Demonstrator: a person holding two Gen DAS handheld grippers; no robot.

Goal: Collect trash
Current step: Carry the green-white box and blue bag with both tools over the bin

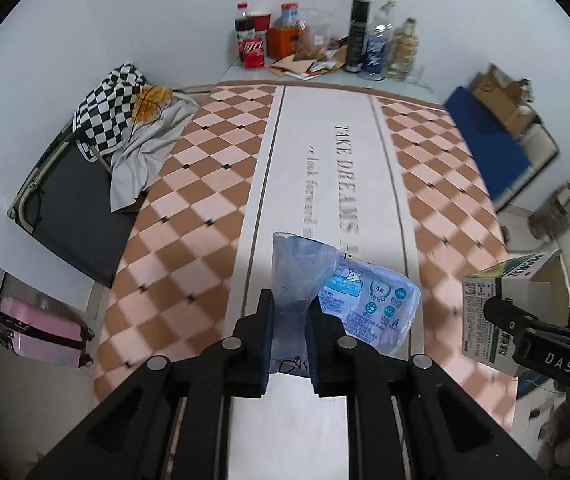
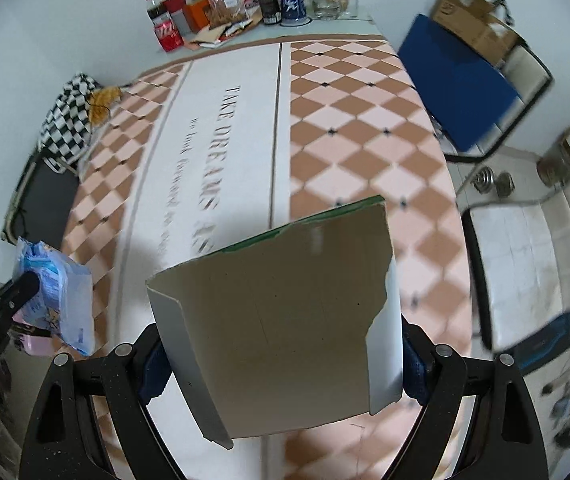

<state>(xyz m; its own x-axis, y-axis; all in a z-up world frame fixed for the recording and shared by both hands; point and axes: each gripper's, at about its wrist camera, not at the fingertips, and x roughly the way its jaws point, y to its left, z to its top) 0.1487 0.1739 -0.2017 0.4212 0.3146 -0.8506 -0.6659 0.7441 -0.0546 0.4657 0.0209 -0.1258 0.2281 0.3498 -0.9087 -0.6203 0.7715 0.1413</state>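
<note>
Premises are presenting as a lived-in domestic room. A long table (image 1: 213, 184) under a checked pink-and-brown cloth is standing against a white wall. Drink bottles (image 1: 377, 46), a cola can (image 1: 253, 53) and snack bags (image 1: 313, 36) are crowding its far end. Clothing (image 1: 125, 120) is lying heaped on a folding cot (image 1: 73, 208); a pink suitcase (image 1: 41, 332) is sitting on the floor.

One plastic wrapper (image 1: 369, 304), one torn carton (image 2: 285, 320), one red can (image 1: 253, 53), one pink suitcase (image 1: 43, 330).
</note>
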